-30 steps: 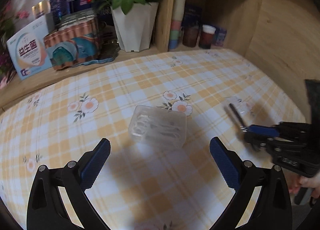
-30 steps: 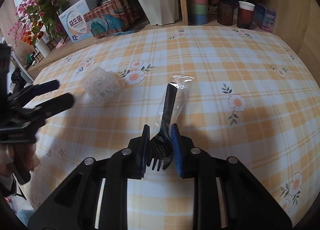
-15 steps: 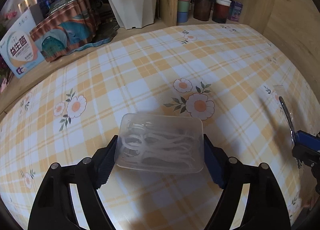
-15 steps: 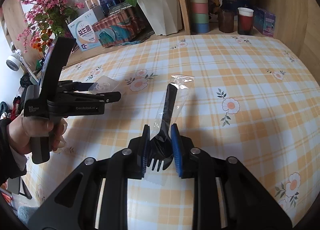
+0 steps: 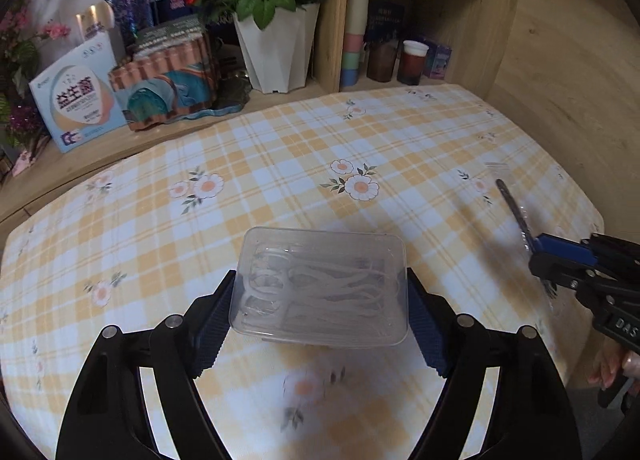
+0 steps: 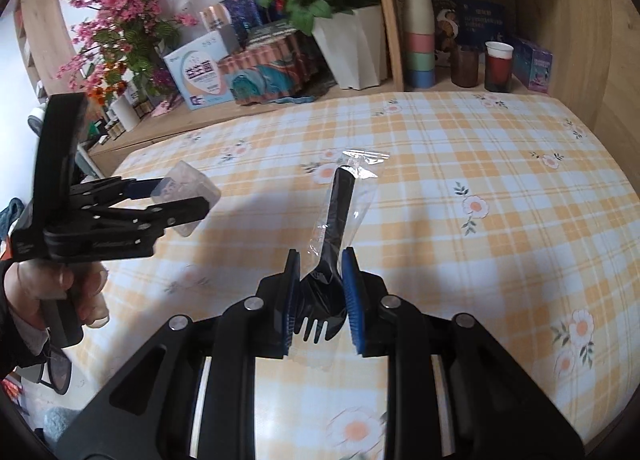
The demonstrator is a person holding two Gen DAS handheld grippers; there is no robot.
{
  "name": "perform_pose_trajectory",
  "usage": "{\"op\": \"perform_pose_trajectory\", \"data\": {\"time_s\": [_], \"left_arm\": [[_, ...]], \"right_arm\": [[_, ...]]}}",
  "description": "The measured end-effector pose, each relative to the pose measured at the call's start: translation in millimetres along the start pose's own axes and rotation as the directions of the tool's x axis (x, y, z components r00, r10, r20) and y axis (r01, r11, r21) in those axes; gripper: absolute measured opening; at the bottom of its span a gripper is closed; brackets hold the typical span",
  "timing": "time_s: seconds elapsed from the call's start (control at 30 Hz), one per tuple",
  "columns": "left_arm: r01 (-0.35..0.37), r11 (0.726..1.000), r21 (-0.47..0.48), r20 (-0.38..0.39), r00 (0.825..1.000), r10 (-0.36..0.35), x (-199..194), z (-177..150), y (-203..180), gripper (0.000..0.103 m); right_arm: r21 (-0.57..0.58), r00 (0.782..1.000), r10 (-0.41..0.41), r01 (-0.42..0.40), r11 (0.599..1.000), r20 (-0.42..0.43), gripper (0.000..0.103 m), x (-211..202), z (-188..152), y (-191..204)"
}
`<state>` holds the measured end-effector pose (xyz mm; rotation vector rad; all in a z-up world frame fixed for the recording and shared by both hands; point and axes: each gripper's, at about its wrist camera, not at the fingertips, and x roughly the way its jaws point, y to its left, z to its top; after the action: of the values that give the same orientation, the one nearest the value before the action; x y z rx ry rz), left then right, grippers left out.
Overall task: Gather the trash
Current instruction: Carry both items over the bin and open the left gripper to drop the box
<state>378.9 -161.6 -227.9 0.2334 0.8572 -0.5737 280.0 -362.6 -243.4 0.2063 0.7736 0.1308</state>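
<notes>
Above the near-left of the table: the left gripper (image 5: 320,316) carries a clear plastic box (image 5: 320,286), lifted off the checked tablecloth (image 5: 280,148).
Left fingers: spread wide, both blue pads (image 5: 208,324) pressed on the box's short ends.
Box axis: long side runs left to right across the jaws, lid facing up; thin white pieces lie lengthwise inside.
Left hand: a person's hand (image 6: 52,288) grips the handle at the left edge of the right wrist view, where the box (image 6: 186,196) shows tilted.
Above the near-middle of the table: the right gripper (image 6: 320,296) holds a black plastic fork (image 6: 334,228) in a clear wrapper (image 6: 360,180).
Right fingers: nearly together, pinching the fork at its head.
Fork axis: handle points away toward the far shelf, leaning slightly right; tines point back at the camera.
Far edge: white flower pot (image 5: 276,48), stacked cups (image 6: 418,36).
</notes>
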Motion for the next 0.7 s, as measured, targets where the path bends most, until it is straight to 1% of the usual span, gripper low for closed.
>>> {"op": "perform_pose_trajectory", "data": {"time_s": [0.07, 0.13, 0.2, 0.27, 0.37, 0.43, 0.7], "left_arm": [[0.0, 1.0, -0.018, 0.013, 1.0, 0.0, -23.4, -11.2, 2.1, 0.077], [-0.02, 0.999, -0.045, 0.028, 0.999, 0.021, -49.5, -25.0, 5.2, 0.077], [-0.033, 0.995, -0.098, 0.042, 0.998, 0.037, -73.9, -39.5, 9.4, 0.077], [-0.028, 0.988, -0.155, 0.055, 0.998, 0.037, -94.8, -53.4, 12.6, 0.077], [-0.044, 0.972, -0.23, 0.087, 0.994, 0.066, -131.1, -82.6, 12.8, 0.077], [-0.042, 0.963, -0.267, 0.099, 0.993, 0.071, -149.4, -99.0, 12.3, 0.077], [-0.103, 0.945, -0.311, 0.112, 0.983, 0.145, -212.0, -160.0, -1.3, 0.077]], "right_arm": [[-0.008, 1.0, 0.011, -0.011, 1.0, 0.003, 0.025, -9.5, -4.5, 11.1], [-0.021, 1.0, 0.019, -0.018, 1.0, 0.006, 0.025, -19.0, -9.6, 23.4], [-0.034, 1.0, 0.028, -0.028, 0.999, 0.011, 0.025, -30.1, -15.9, 37.2], [-0.047, 0.999, 0.031, -0.03, 0.998, 0.017, 0.025, -40.2, -21.7, 49.0], [-0.075, 0.999, 0.038, -0.036, 0.997, 0.027, 0.025, -56.4, -31.8, 68.7], [-0.09, 0.998, 0.05, -0.047, 0.995, 0.03, 0.025, -66.5, -38.9, 81.0], [-0.172, 0.995, 0.097, -0.09, 0.981, 0.035, 0.025, -102.7, -66.0, 132.2]]}}
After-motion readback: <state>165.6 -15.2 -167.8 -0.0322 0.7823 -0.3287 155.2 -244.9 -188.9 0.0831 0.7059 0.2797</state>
